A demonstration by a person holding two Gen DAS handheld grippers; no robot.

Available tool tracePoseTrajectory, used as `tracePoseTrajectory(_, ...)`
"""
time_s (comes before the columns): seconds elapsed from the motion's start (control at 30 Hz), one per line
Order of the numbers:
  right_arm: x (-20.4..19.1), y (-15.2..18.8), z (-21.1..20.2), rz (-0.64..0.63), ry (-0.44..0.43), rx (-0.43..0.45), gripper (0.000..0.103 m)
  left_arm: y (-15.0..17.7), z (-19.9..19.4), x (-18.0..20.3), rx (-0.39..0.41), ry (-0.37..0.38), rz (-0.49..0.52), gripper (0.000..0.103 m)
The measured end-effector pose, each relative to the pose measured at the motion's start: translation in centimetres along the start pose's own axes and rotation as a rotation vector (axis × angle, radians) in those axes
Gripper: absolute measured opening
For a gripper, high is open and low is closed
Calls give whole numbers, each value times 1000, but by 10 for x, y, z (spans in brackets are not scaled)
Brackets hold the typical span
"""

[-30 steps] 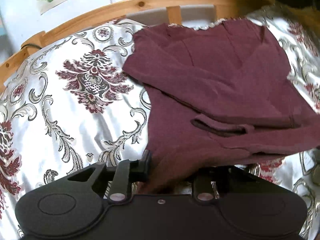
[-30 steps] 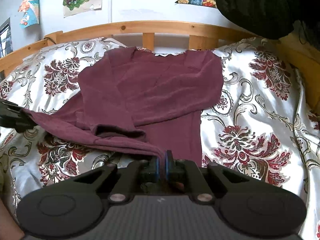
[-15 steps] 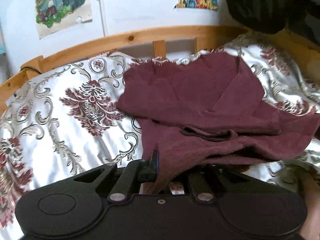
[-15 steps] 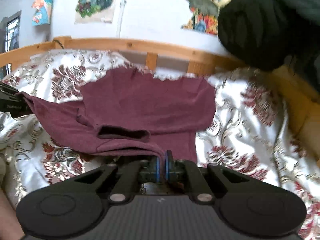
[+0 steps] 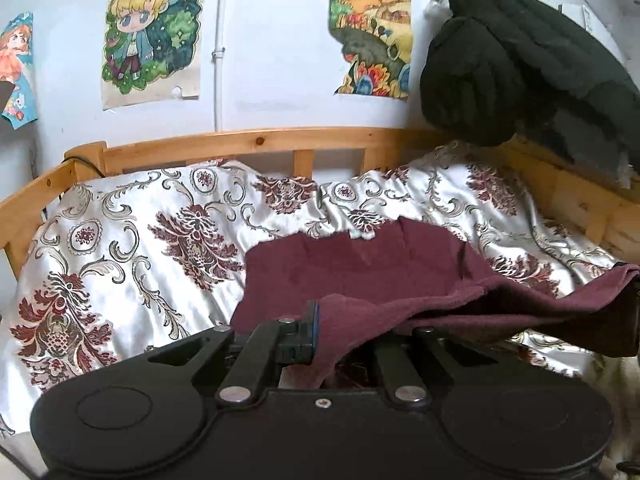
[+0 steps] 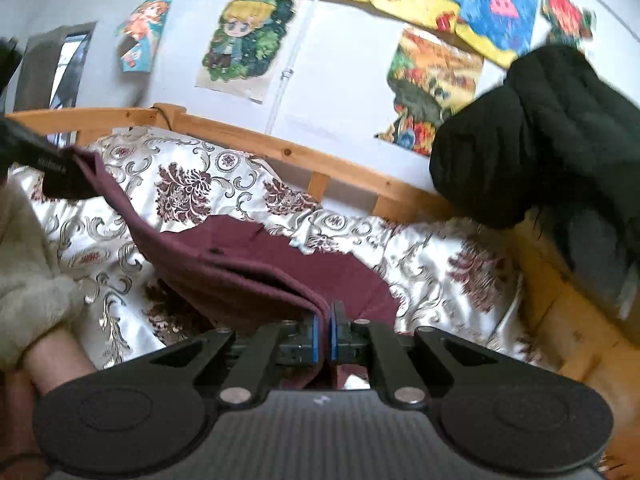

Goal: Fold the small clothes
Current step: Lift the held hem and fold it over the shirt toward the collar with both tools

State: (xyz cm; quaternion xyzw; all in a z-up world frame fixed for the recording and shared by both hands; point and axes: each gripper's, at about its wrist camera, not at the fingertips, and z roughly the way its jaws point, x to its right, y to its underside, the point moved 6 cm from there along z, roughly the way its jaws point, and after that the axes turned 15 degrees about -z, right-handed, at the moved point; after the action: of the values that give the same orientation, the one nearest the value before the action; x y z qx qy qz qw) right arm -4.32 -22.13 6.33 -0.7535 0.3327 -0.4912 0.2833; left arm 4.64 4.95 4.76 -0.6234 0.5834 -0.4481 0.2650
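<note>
A small maroon long-sleeved top [image 5: 360, 276] lies on a bed, its near hem lifted off the bedspread. My left gripper [image 5: 320, 328] is shut on the hem's left corner; the cloth drapes over its right finger and hides it. My right gripper [image 6: 325, 330] is shut on the hem's right corner. The hem stretches taut between them, and the top [image 6: 240, 276] folds up toward its collar end. The left gripper [image 6: 60, 168] shows at the left edge of the right wrist view, still holding cloth.
The bed has a white bedspread with dark red floral patterns [image 5: 132, 248] and a curved wooden rail [image 5: 260, 144]. A dark bulky garment [image 5: 520, 60] hangs over the right side. Posters [image 5: 150, 32] cover the wall. A cream fuzzy sleeve [image 6: 28, 272] is at left.
Both grippers have risen with the hem and tilted up, so the wall and posters fill the upper view. The top's lower half has lifted off the bedspread.
</note>
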Motion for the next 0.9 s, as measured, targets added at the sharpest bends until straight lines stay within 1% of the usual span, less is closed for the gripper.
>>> tracePoseTrajectory(0.1, 0, -2, 4, -29, 25, -7, 6, -5, 7, 2, -25, 16, -4, 4)
tracePoseTrajectory(0.23, 12, -6, 35, -52, 40, -14, 6, -20, 33, 6, -53, 16, 30, 5)
tracePoseTrajectory(0.3, 24, -9, 58, -48, 52, -10, 7, -30, 52, 3, -74, -11, 26, 5)
tracePoseTrajectory(0.43, 39, -16, 115, -27, 70, -1, 7, -52, 98, 0, -108, -28, 32, 5)
tracePoseTrajectory(0.57, 49, -18, 170, -8, 78, 6, 7, -62, 148, -5, -146, -54, 64, 5)
tracePoseTrajectory(0.63, 51, -18, 198, -10, 88, 13, 7, -67, 173, -10, -151, -66, 65, 5)
tracePoseTrajectory(0.7, 53, -17, 225, -1, 97, 22, 7, -69, 196, -18, -153, -76, 39, 5)
tracePoseTrajectory(0.8, 53, -11, 259, 10, 120, 23, 7, -72, 224, -29, -142, -78, -44, 5)
tracePoseTrajectory(0.9, 50, -6, 289, -9, 135, 15, 7, -68, 251, -35, -139, -104, -65, 5)
